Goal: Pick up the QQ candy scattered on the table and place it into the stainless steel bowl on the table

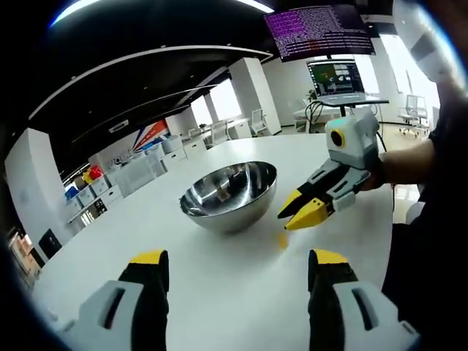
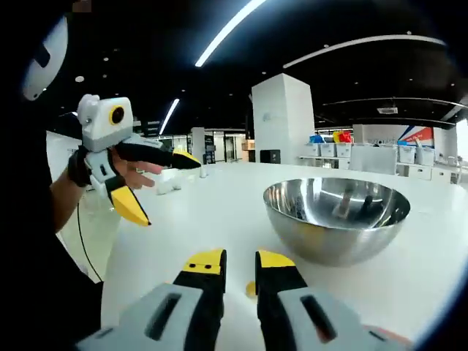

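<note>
Bowl [image 1: 229, 196] sits on the table [image 1: 219, 292]; candy [image 1: 282, 240] lies just beside it, near the right hand-held gripper [image 1: 294, 217]

Large white round table [image 1: 241, 292] across the lower half of the left gripper view. At top right, a dark monitor [image 1: 319, 31] showing purple lines of text; just below it an open laptop [image 1: 338, 79] on a small stand, cables hanging beneath. White chairs [image 1: 257, 120] at upper centre beside a white pillar [image 1: 252, 93]. Along the left edge, white cabinets topped with red and yellow bins [image 1: 91, 175].

In the right gripper view, a broad white column [image 2: 284, 121] at centre, a long ceiling light strip [image 2: 227, 31] at top, and coloured bins [image 2: 333, 137] on shelving at right.
</note>
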Motion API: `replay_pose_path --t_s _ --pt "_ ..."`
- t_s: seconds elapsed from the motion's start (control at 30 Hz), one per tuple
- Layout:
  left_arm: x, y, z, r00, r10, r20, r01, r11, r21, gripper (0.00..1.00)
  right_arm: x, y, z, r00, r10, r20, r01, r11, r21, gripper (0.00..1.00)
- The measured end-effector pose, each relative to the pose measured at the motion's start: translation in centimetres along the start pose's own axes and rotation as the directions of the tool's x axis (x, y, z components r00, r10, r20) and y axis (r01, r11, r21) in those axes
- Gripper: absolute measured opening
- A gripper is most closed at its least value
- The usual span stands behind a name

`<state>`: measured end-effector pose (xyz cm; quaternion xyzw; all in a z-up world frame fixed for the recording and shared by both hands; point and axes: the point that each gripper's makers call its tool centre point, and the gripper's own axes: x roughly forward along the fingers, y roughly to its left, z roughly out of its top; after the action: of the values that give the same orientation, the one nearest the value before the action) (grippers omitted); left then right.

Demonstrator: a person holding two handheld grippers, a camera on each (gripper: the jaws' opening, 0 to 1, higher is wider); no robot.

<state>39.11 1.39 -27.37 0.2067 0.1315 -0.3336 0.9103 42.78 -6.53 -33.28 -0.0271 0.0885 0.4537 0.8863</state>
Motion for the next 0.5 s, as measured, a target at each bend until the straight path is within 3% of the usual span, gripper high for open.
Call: replay_pose_path --t_s 0.1,0.27,0.5 --pt "0.0 -0.2 0.2 1.0 -0.013 0.016 0.013 1.0 -0.026 0.77 0.5 -0.8 -1.0 0.999 -0.028 -0.019 0.028 1.0 0.001 0.14" --pt "0.1 -0.3 -0.4 1.0 -0.014 -0.007 0.013 1.0 -0.012 0.77 1.1 -1.9 -2.3 0.996 -0.07 -0.06 0.071 0.997 0.008 0.13" --pt "0.2 -0.1 -0.4 1.0 -0.01 0.0 0.01 1.0 -0.02 0.77 1.3 -1.9 -3.1 0.993 -0.073 -0.091 0.074 0.997 0.011 0.12"
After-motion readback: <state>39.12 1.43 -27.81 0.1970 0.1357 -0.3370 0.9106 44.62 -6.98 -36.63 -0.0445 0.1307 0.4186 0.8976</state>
